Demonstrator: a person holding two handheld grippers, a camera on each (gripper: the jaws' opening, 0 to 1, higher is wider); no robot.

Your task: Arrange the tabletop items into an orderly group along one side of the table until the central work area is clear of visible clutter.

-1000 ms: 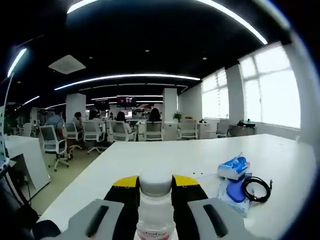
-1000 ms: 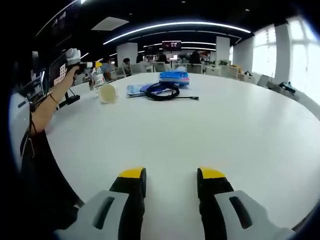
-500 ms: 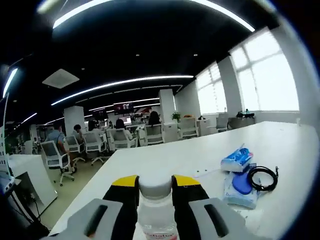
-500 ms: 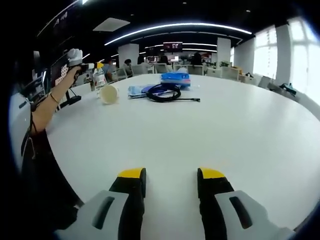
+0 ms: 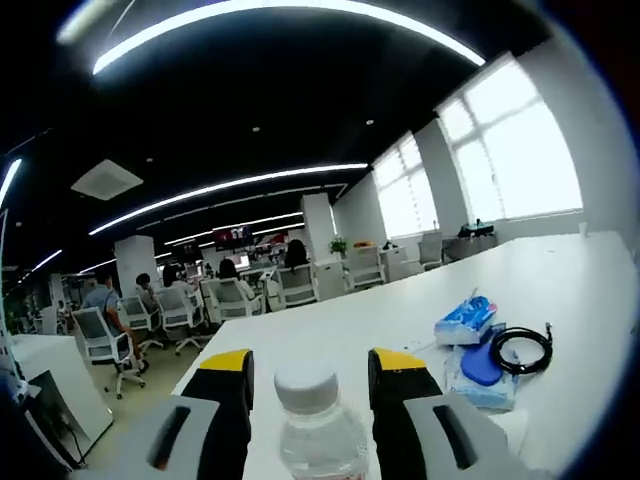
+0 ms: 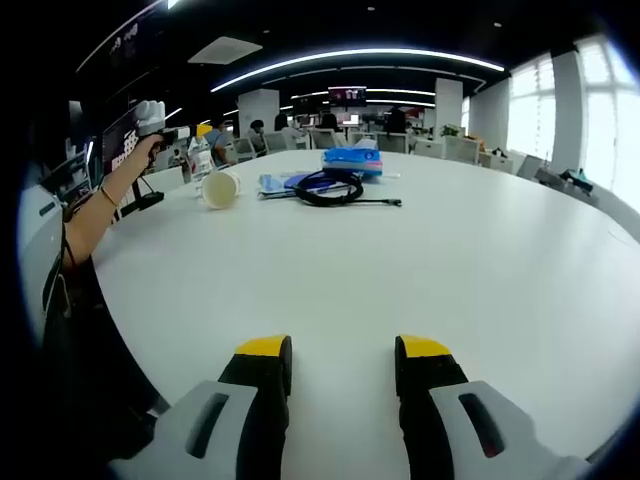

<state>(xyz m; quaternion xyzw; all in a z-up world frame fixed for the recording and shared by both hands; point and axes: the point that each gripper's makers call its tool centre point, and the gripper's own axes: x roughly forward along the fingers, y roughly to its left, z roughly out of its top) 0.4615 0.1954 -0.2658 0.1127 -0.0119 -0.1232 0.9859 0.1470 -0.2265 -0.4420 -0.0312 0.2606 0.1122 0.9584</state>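
A clear water bottle with a white cap stands between the jaws of my left gripper, which is open with a small gap on each side of the cap. To its right lie a blue tissue pack, a wipes pack with a blue lid and a coiled black cable. My right gripper hangs open over the bare white table with nothing between its fingers. Far off in the right gripper view are the bottle, a tipped paper cup, the cable and the tissue pack.
A person's arm reaches along the table's left edge to the left gripper. Behind the table stand office chairs with seated people. Windows line the right side. A dark monitor stands at the left.
My left gripper's jaws have spread apart and let go of the bottle's neck. The left gripper view has tilted up a little. My right gripper has stayed put.
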